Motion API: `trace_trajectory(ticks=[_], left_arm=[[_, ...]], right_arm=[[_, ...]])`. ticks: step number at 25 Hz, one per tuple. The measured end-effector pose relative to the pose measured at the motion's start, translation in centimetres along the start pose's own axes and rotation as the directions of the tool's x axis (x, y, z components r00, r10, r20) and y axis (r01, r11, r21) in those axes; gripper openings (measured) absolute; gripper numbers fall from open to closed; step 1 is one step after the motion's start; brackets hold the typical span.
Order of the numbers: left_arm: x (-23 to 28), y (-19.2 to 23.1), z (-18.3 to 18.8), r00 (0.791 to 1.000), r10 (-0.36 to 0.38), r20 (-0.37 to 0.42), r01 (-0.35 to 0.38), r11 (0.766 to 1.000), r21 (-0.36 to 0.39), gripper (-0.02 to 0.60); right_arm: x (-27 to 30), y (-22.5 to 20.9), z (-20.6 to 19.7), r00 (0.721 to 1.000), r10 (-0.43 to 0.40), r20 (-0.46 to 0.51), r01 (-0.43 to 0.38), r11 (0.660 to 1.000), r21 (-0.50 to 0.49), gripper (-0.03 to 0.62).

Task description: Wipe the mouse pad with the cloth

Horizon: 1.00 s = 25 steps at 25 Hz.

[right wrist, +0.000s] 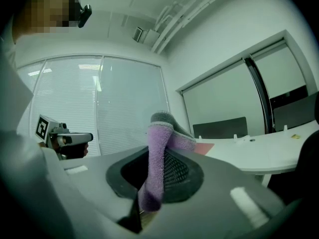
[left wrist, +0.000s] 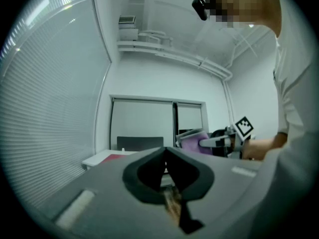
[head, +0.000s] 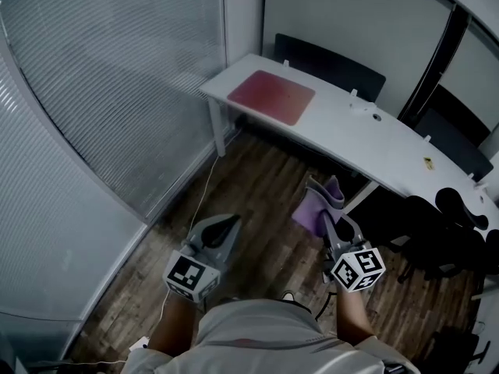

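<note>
The red mouse pad [head: 271,96] lies on the near-left end of the white desk [head: 366,142], well ahead of both grippers. My right gripper [head: 327,218] is held over the wooden floor, shut on a purple and grey cloth [head: 318,206] that sticks up from its jaws. In the right gripper view the cloth [right wrist: 157,153] hangs between the jaws of the right gripper [right wrist: 153,172], with the mouse pad [right wrist: 204,146] far behind. My left gripper [head: 228,223] is shut with nothing in it. The left gripper view shows the left gripper [left wrist: 166,162], the cloth [left wrist: 192,143] and the mouse pad [left wrist: 112,157].
Glass walls with blinds [head: 117,92] run along the left. Black chairs [head: 331,65] stand behind the desk, and more black chairs [head: 444,224] are at the right. A white cable [head: 199,209] trails over the floor. Small items [head: 376,117] sit on the desk.
</note>
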<state>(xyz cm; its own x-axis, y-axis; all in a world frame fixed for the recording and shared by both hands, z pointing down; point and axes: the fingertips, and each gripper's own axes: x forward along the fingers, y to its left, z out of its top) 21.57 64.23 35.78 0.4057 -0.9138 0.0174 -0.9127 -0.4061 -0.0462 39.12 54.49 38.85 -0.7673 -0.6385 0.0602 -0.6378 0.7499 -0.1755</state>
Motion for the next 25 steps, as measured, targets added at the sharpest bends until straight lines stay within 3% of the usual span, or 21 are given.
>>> trace_trajectory(ticks=[12, 18, 25], left_arm=[[-5.8, 6.1, -3.0, 1.000, 0.027, -0.009, -0.027, 0.998, -0.049, 0.003], [-4.0, 8.9, -4.3, 0.999, 0.043, -0.008, -0.044, 0.996, -0.071, 0.003], [1.2, 14.2, -5.4, 0.994, 0.098, -0.047, -0.102, 0.991, -0.087, 0.003]], right_arm=[[3.9, 6.2, -2.1, 1.000, -0.018, -0.025, 0.018, 1.000, -0.009, 0.046], [7.3, 4.9, -2.3, 0.998, -0.013, -0.055, 0.012, 1.000, -0.019, 0.046], [15.6, 1.0, -2.4, 0.996, 0.052, -0.079, -0.052, 0.999, 0.003, 0.046]])
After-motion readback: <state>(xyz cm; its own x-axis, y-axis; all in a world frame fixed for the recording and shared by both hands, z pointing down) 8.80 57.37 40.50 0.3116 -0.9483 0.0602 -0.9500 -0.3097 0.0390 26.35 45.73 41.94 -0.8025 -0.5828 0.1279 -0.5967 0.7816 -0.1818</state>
